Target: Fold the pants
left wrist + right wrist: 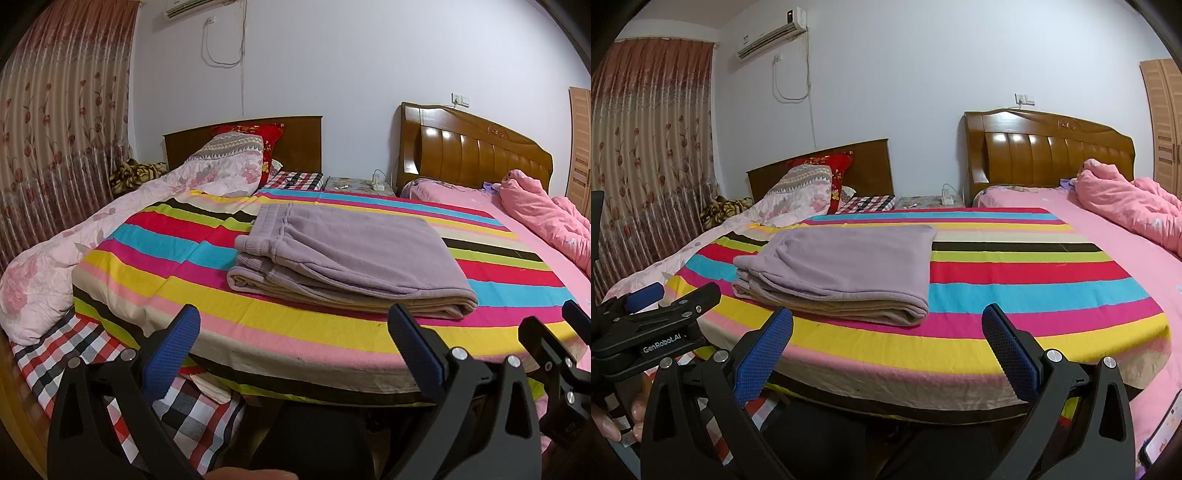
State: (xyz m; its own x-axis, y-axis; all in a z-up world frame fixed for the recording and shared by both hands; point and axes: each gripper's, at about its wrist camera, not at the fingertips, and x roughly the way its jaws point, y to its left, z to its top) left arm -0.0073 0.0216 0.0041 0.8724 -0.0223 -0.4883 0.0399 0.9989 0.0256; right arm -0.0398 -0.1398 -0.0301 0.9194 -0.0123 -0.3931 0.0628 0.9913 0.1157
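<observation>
Blue-padded left tongs (295, 325) and right tongs (888, 328), both spread wide and empty, poised near the bed's edge; beyond them, lilac pants (347, 254), folded into a flat stack on the striped blanket (184, 295).

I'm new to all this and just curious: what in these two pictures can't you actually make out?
- Pants: inner layers, hidden by the top fold, both views.
- Phone: cut off by the right wrist view's edge; screen unreadable.
- Small things on the nightstand: too small, both views.
- Hand under the left gripper: mostly hidden, right wrist view.
</observation>
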